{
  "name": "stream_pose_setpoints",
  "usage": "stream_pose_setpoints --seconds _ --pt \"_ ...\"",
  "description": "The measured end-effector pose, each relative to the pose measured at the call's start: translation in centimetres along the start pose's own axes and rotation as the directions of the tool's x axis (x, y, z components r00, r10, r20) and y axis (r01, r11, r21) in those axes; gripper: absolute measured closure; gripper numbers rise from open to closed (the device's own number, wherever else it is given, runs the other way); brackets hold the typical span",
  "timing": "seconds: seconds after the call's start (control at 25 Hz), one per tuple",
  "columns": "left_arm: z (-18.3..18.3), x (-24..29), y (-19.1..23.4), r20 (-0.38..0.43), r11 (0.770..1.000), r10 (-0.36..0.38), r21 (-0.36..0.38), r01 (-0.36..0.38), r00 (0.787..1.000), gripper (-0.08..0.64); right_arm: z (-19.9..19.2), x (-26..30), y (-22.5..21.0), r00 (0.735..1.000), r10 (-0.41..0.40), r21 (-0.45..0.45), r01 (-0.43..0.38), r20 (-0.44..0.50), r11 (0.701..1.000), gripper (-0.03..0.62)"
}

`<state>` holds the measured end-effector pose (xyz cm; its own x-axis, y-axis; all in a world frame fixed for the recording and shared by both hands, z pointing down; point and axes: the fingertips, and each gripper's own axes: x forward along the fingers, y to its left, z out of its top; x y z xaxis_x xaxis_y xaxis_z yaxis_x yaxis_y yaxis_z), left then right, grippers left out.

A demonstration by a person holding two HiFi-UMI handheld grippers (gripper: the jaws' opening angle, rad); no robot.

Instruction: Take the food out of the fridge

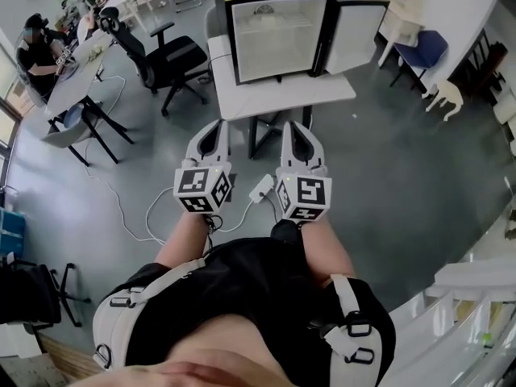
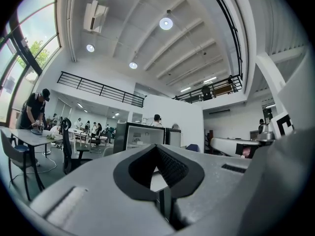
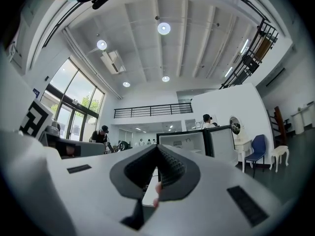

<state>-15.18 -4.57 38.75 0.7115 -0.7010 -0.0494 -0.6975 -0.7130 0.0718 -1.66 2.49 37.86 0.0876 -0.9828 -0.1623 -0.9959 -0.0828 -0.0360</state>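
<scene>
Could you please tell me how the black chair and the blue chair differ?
The black chair stands left of the table that carries the fridge; the blue chair stands to its right. The black chair has armrests and a star base; the blue chair has plain thin legs. Both are unoccupied and stand on the grey floor.

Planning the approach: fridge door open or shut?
Open. The fridge shows its pale interior, and the door stands swung out at its right in the head view.
</scene>
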Motion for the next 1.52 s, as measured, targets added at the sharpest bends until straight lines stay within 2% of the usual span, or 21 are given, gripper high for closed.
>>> stream_pose_setpoints --seconds 0.36,0.96,1.32,1.52 --pt "-2.1 5.8 0.6 -0.019 1.0 0.022 0.01 -0.022 1.0 0.558 -2.6 5.5 -3.2 0.999 0.031 0.026 -0.031 -0.009 0.999 0.584" --pt "-3.3 21.1 1.6 -0.061 0.995 0.092 0.037 -0.09 0.994 0.558 -5.1 18.9 -12.5 0.995 0.096 0.095 -0.092 -0.035 0.991 0.584" --pt "-3.2 30.6 2.2 -0.085 0.988 0.151 0.053 -0.146 0.985 0.558 -6.1 27.4 -17.6 0.984 0.172 0.127 -0.164 -0.054 0.978 0.584" --pt "-3.0 33.7 3.4 -0.078 0.979 0.198 0.07 -0.192 0.977 0.558 -6.8 31.4 -18.8 0.974 0.218 0.14 -0.208 -0.059 0.968 0.584"
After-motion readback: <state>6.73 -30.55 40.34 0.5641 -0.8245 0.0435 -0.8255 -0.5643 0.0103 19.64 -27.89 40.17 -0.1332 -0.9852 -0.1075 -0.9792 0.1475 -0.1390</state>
